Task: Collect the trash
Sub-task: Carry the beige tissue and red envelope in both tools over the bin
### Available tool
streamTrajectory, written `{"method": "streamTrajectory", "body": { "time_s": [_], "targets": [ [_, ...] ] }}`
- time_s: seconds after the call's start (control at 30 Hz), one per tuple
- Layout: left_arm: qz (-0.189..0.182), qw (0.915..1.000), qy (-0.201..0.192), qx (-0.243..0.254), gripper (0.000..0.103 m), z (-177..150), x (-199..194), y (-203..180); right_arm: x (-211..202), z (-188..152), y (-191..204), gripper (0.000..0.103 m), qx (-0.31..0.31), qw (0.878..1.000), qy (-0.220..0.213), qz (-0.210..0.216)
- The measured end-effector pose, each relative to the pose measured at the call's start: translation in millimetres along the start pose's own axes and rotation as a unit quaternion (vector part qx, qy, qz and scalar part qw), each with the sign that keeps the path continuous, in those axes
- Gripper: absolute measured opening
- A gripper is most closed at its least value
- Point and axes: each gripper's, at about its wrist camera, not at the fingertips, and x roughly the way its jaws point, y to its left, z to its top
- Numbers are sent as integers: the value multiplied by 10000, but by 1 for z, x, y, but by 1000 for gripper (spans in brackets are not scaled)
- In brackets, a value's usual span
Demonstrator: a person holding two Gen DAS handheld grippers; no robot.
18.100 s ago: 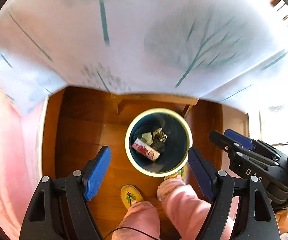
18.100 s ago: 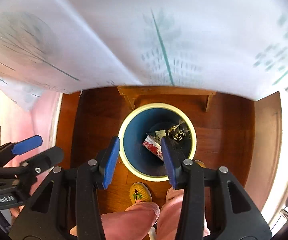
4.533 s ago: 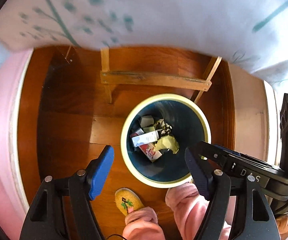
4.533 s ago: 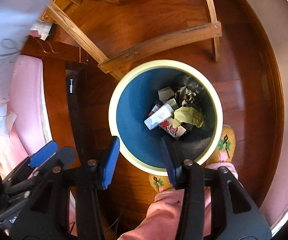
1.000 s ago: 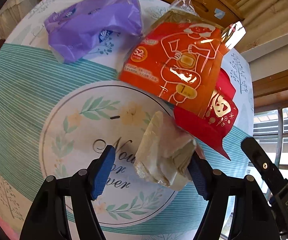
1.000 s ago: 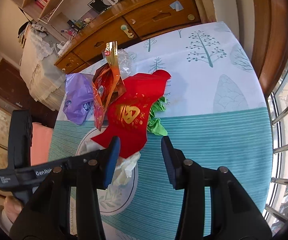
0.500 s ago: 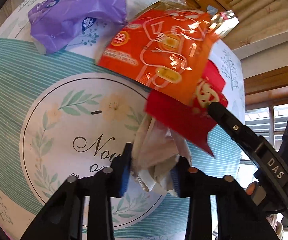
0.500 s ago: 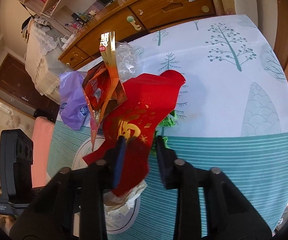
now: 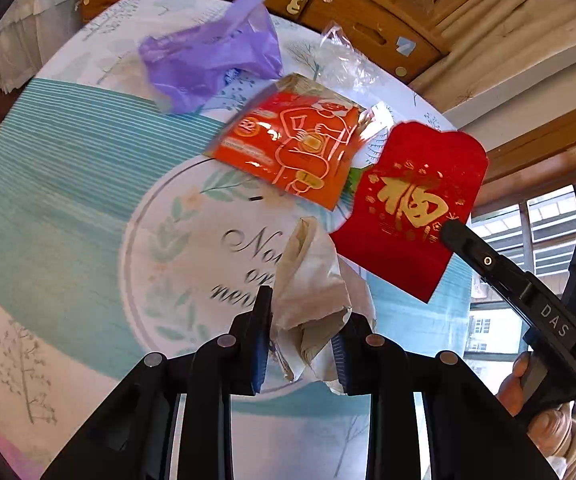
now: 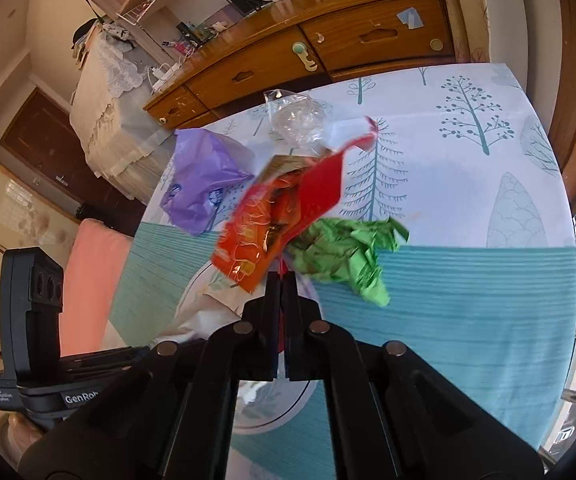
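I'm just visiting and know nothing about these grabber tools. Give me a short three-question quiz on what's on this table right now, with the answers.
1. True or false: the left gripper is empty.
2. Which item does the right gripper pinch? A) purple plastic bag B) red envelope C) green crumpled paper
3. Fill in: the orange snack wrapper lies on the ____ tablecloth.

Key:
1. False; it is closing on a crumpled beige paper wad.
2. B; the red envelope is lifted, while the purple plastic bag and green crumpled paper lie on the tablecloth.
3. Teal-and-white.
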Motion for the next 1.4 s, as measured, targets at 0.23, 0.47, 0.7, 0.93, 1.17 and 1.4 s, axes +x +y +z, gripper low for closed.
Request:
{"method": "streamTrajectory", "body": {
  "time_s": [0.23,0.47,0.7,0.93,1.17,1.4],
  "targets": [
    [-62,10000,-2,4,26,-24,-48,39,-34,-42,21,0,56,9999,20,-110],
    [-60,9994,-58,342,26,-61,-87,64,-56,-89,50,0,-47,9998,133,-167],
    [-50,9964,-210,821,26,-104,-128,89,-76,-149,107,0,-348,9990,185,-219],
    [-161,9917,-312,1233,26,-166,-176,145,-94,-234,181,0,-500,9981,149,-316],
    [-133,9857,-258,1661,26,-238,-208,207,-97,-338,246,0,-508,9976,125,-456],
    [-44,9860,92,1666,26,-298,-210,252,-96,-422,291,0,-572,9939,556,-757]
  ]
}}
